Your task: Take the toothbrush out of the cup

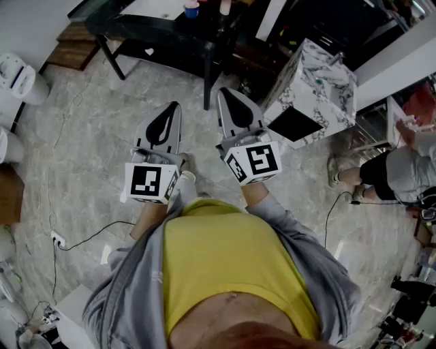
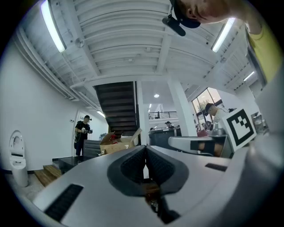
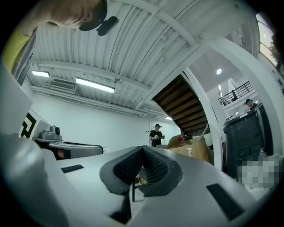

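Hovering clenched and empty, left gripper point(image 1: 174, 108) and right gripper point(image 1: 225, 93) face the desk point(image 1: 157, 34); the unseen toothbrush is likely light, stiff, slick: pinch its handle above the cup.

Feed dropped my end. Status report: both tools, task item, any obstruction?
Left tool shut, empty. Right tool shut, empty. Toothbrush not made out; black glass-topped table ahead holds small items. No obstruction seen.
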Tool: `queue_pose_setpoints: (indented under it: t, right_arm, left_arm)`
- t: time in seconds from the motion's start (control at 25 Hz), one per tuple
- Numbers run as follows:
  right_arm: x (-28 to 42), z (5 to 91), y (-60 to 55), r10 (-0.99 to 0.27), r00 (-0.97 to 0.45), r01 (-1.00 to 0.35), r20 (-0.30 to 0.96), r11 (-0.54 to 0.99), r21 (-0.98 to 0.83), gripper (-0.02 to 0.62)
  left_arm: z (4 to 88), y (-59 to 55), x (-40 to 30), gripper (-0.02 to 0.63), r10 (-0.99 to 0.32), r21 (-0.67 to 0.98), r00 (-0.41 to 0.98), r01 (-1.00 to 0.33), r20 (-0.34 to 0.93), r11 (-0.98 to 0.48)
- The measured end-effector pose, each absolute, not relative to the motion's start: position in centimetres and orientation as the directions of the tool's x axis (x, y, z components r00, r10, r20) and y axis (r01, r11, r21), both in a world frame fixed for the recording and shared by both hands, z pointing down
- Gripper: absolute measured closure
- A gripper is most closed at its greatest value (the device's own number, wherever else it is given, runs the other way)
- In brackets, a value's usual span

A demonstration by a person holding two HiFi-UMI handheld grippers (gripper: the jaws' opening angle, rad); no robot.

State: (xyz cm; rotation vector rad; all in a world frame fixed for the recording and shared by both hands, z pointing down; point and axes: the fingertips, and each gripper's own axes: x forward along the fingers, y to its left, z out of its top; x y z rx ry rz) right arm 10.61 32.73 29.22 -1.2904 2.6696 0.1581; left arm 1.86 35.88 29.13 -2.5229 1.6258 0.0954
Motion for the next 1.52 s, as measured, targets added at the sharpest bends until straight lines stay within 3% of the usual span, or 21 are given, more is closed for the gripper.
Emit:
queue_pose_setpoints:
  t: [0.88,1.52]
  right_arm:
    - [1.1,30.6,8.7,-0.811,-0.552,-0.832,-0.193,0.551,0.062,0.529]
    - [-0.1,33.1,-2.6,-0.829,-0.536,-0.843,-0.158,0.537,0.041,0.522]
  left_arm:
    - [29.6,10.8,-8.3,0.604,-0.86,-0.096,0.488,-0.873,-0.152,-0.478]
    - [33.0,0.6,-9.4,0.604,-0.857,-0.046,0.507,-0.862,-0.097,-0.505]
